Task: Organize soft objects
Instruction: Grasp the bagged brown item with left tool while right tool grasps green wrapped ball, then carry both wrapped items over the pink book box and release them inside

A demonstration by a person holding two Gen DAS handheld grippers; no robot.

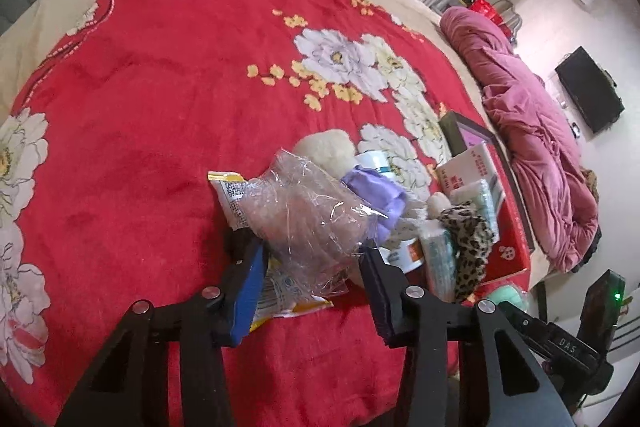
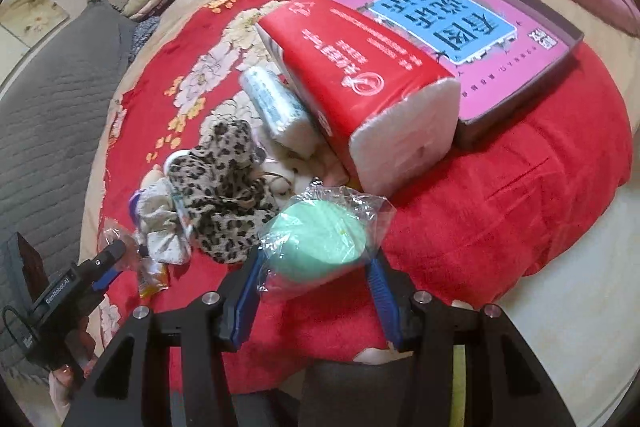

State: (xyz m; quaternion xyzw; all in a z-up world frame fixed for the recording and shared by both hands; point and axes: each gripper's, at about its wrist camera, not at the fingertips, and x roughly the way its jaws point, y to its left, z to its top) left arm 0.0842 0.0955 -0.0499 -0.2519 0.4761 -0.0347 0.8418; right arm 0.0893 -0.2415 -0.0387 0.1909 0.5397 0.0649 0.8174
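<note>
Both claws [image 1: 312,259] [image 2: 316,267] angled down, clamped w/ loads.

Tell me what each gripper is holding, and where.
Right gripper clamps the green sponge by its sides; left gripper pinches the clear plastic bag near its lower end.

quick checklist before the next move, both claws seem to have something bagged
1. Right claw closed on the green sponge in its clear bag: ok.
2. Left claw pressing on the crumpled clear bag: cannot tell; the bag sits between its fingers.
3. Sponge lifted clear of the red blanket: cannot tell.
4. Open tray has free room: ok.
5. Red tissue pack lying flat: not ok, it leans on the tray edge.
</note>
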